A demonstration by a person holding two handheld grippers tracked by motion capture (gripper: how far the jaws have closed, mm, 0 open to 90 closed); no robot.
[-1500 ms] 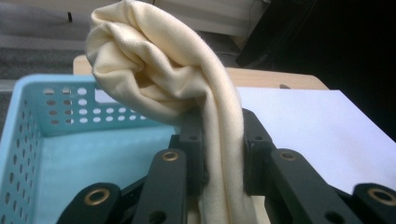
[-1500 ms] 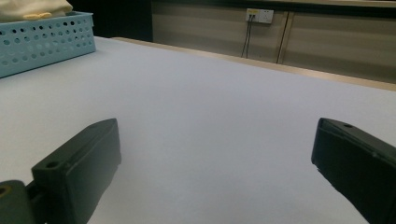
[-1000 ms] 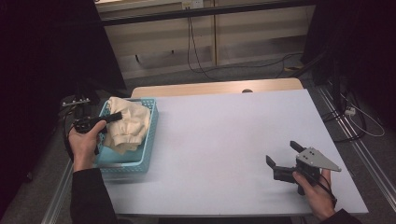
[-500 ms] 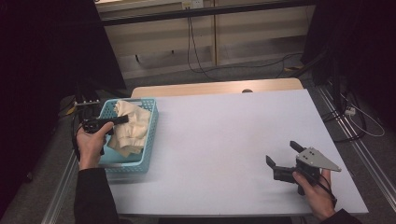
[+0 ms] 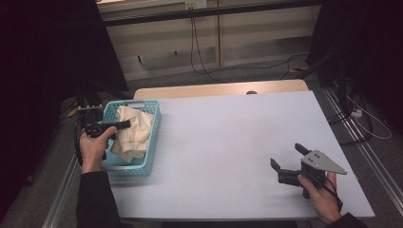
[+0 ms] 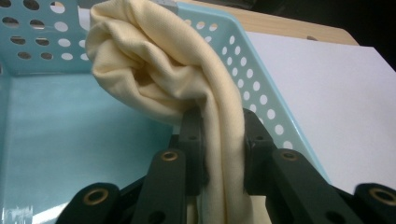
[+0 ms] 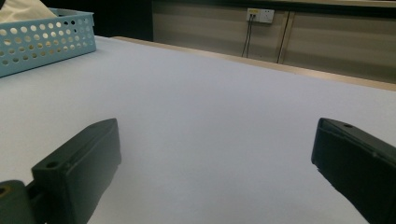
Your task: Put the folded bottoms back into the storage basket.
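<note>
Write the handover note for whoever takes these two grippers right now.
Left gripper: fingers shut on a fold of the cream cloth, over the blue basket at the table's left edge.
Right gripper: open, holding nothing, low over the bare white table near its right front corner.
Done: cloth gripped.
Left: most of the cloth lies bunched in the basket; probably lift it out onto the table, where the right gripper can help.
</note>
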